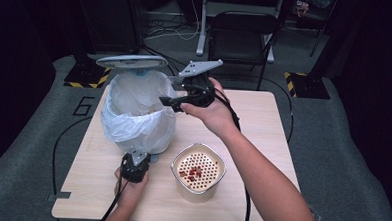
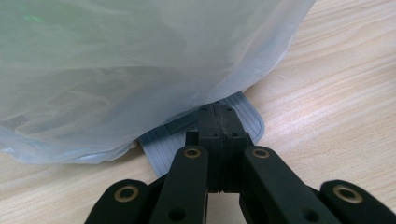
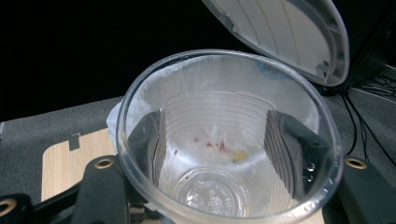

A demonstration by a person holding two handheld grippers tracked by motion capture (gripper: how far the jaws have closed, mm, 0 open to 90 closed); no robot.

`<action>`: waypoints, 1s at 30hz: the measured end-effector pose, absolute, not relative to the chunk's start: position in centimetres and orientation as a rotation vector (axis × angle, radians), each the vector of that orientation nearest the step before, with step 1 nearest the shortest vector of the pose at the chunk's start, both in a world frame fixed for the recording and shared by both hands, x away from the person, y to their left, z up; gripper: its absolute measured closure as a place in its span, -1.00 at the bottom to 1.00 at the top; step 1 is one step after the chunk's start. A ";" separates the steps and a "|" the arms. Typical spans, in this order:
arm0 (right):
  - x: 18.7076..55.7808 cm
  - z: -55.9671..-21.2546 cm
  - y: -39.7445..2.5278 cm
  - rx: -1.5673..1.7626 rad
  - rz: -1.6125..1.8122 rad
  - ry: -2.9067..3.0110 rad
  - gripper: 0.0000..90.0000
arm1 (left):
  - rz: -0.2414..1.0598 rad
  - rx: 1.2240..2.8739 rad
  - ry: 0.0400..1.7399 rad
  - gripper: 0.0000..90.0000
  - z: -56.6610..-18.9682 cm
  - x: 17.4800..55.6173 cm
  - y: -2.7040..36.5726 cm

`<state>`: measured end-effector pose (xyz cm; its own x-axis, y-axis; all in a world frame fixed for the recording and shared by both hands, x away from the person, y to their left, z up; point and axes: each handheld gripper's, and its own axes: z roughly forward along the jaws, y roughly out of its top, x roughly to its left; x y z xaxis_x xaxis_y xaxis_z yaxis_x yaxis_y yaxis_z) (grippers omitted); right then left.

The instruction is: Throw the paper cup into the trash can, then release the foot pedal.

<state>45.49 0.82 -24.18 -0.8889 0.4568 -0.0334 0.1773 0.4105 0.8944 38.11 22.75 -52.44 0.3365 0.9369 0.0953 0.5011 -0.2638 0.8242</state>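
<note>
The white bag [image 2: 140, 70] covers the bin's walls, and in the left gripper view it runs off the top and left edges. Beneath the bag, the grey pedal [image 2: 243, 116] is partly hidden by the bag and by the closed jaws of the left gripper [image 2: 218, 121]. In the right gripper view, the clear cup [image 3: 224, 144] hides most of the right gripper's jaws, and its base is cut by the bottom edge. The bin lid [image 3: 289, 32] is cut by the top edge. The bits inside the bag are too small to identify in the high view.
</note>
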 end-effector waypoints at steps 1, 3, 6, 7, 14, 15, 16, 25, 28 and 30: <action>45.6 -24.1 1.2 0.561 1.468 2.398 -0.14 | 0.785 1.895 1.262 1.00 -52.4 38.1 22.7; 45.8 -24.0 1.8 0.568 1.471 2.396 -0.14 | 0.786 1.897 1.262 1.00 -52.4 38.1 22.7; 46.0 -23.9 2.8 0.549 1.469 2.392 -0.15 | 0.785 1.896 1.262 1.00 -52.4 38.1 22.7; 46.1 -23.9 3.2 0.542 1.471 2.390 -0.15 | 0.785 1.896 1.262 1.00 -52.4 38.1 22.7; 46.7 -24.1 5.3 0.548 1.453 2.394 -0.15 | 0.788 1.896 1.261 1.00 -52.5 38.1 22.7; 46.8 -24.2 5.5 0.558 1.453 2.394 -0.15 | 0.788 1.895 1.261 1.00 -52.5 38.1 22.7; 47.0 -24.4 5.7 0.564 1.443 2.401 -0.16 | 0.788 1.896 1.261 1.00 -52.5 38.1 22.7; 48.4 -25.7 7.7 0.605 1.402 2.389 -0.21 | 0.789 1.895 1.261 1.00 -52.5 38.1 22.7; 48.9 -26.2 8.4 0.617 1.387 2.392 -0.22 | 0.788 1.894 1.261 1.00 -52.5 38.1 22.7; 49.1 -26.5 8.9 0.629 1.384 2.392 -0.23 | 0.788 1.894 1.262 1.00 -52.5 38.1 22.7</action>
<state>49.12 8.91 -26.50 -0.8570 0.5135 -0.0433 0.2184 0.4381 0.8720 38.12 22.73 -52.46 0.3350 0.9372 0.0975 0.4991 -0.2643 0.8253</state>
